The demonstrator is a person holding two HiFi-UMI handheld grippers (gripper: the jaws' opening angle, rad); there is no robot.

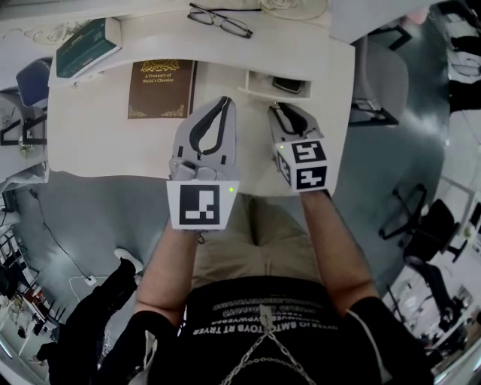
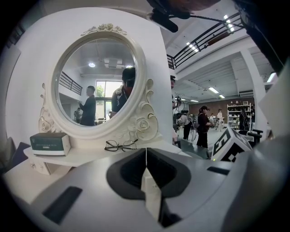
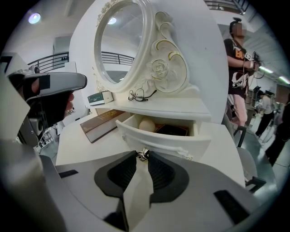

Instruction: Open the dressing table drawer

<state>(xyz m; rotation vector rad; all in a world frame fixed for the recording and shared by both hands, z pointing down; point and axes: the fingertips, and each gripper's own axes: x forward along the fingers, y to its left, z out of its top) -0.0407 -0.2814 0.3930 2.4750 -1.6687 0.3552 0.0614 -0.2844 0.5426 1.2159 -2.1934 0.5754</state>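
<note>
- Drawer [image 3: 159, 141] sits under the shelf [image 3: 181, 108] below the mirror [image 3: 118, 43], already part way out; right tool [image 3: 143, 157] is pinched narrow on the drawer's small knob [image 3: 143, 154]
- Risk: the knob is tiny and only the tool tips hold it; a pull off the drawer's line, upward or sideways, would likely slip the tips off
- Risk: pulled too far, the drawer may leave its slot, and the pale round thing [image 3: 146, 125] and dark flat item [image 3: 172, 130] inside it would spill onto the desk [image 3: 86, 142]
- Risk: a sharp jerk could rattle the mirror unit above the drawer; a slow, level draw looks safer
- Left tool [image 2: 146, 154] hangs left of the drawer, tips pressed together on nothing, bracing nothing
- Brown book [image 1: 161, 89] lies on the desk left of the drawer, near but apart, out of the drawer's path
- Glasses [image 1: 219, 20] rest on the shelf above and left of the drawer; green box [image 1: 86, 46] stands well to the left of it
- Nothing stands in front of the drawer to block the pull
</note>
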